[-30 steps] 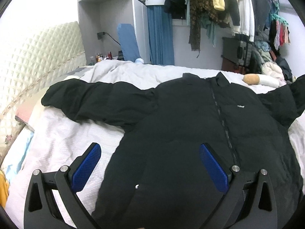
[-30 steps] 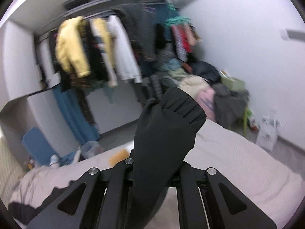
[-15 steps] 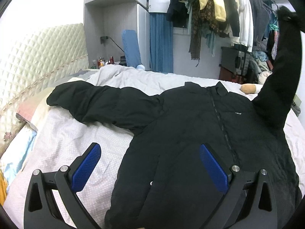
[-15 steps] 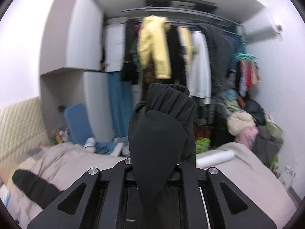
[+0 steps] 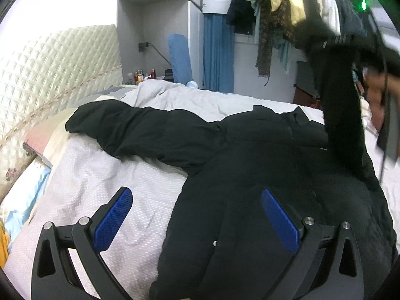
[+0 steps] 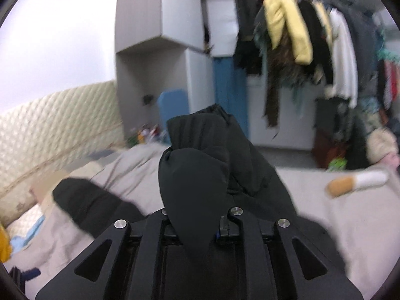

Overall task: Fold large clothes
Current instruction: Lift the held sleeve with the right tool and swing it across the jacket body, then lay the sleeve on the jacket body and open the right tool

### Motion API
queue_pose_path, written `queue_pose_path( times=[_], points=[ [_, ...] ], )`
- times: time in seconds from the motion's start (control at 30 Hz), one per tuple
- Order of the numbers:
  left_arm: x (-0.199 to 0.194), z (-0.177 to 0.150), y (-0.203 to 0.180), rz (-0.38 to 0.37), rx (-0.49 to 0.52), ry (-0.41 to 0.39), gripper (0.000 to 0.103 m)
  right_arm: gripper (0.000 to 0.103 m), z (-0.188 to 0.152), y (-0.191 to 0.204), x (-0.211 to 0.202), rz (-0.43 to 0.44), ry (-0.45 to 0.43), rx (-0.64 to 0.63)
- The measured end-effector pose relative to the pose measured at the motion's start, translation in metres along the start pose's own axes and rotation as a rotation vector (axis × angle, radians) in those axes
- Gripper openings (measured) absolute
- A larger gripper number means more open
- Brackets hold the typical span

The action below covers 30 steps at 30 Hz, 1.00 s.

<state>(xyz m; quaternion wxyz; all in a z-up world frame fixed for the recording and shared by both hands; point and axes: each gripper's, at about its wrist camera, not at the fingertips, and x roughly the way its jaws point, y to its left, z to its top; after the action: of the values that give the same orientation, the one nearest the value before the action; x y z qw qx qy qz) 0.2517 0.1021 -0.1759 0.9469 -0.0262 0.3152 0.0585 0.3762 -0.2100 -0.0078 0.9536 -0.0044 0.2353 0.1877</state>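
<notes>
A black padded jacket [image 5: 262, 165] lies front up on the bed. Its left sleeve [image 5: 140, 130] stretches flat toward the headboard. The right sleeve [image 5: 342, 115] is lifted high over the jacket's right shoulder, carried by a blurred hand [image 5: 377, 95]. In the right wrist view the cuff [image 6: 197, 175] stands up from my right gripper [image 6: 195, 227]; its jaws are opening, with the cuff still pinched between them. My left gripper [image 5: 196, 195] hovers open over the jacket's lower left edge, holding nothing.
A quilted cream headboard [image 5: 50, 75] and pillows [image 5: 37, 145] line the left side. The white bed cover [image 5: 100, 175] shows beside the jacket. A packed clothes rail [image 6: 300, 37] hangs behind the bed. An orange and white roll [image 6: 355, 182] lies on the bed's far right.
The right gripper swung the sleeve from the room's right side up and leftward, over the jacket. The left gripper drifted slightly; it stayed open.
</notes>
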Motion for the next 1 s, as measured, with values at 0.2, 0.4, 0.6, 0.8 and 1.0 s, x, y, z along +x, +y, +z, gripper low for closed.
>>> queue_pose_path(
  times=[0.2,0.4,0.6,0.8,1.0],
  points=[
    [0.008,0.002,0.015,0.011,-0.04,0.015,0.103,0.012,-0.072,0.029,0.056,0.096,0.134,0.041],
    [0.018,0.002,0.021,0.019,-0.054,0.035,0.103,0.013,-0.147,0.043,0.106,0.107,0.302,0.077],
    [0.033,-0.002,0.018,0.016,-0.048,0.061,0.103,0.014,-0.186,0.039,0.13,0.113,0.396,0.09],
    [0.048,-0.004,0.015,0.049,-0.039,0.095,0.103,0.027,-0.176,0.043,0.117,0.135,0.378,0.096],
    [0.025,0.014,0.01,0.019,-0.066,0.068,0.103,0.082,-0.147,0.052,0.072,0.208,0.331,0.06]
  ],
)
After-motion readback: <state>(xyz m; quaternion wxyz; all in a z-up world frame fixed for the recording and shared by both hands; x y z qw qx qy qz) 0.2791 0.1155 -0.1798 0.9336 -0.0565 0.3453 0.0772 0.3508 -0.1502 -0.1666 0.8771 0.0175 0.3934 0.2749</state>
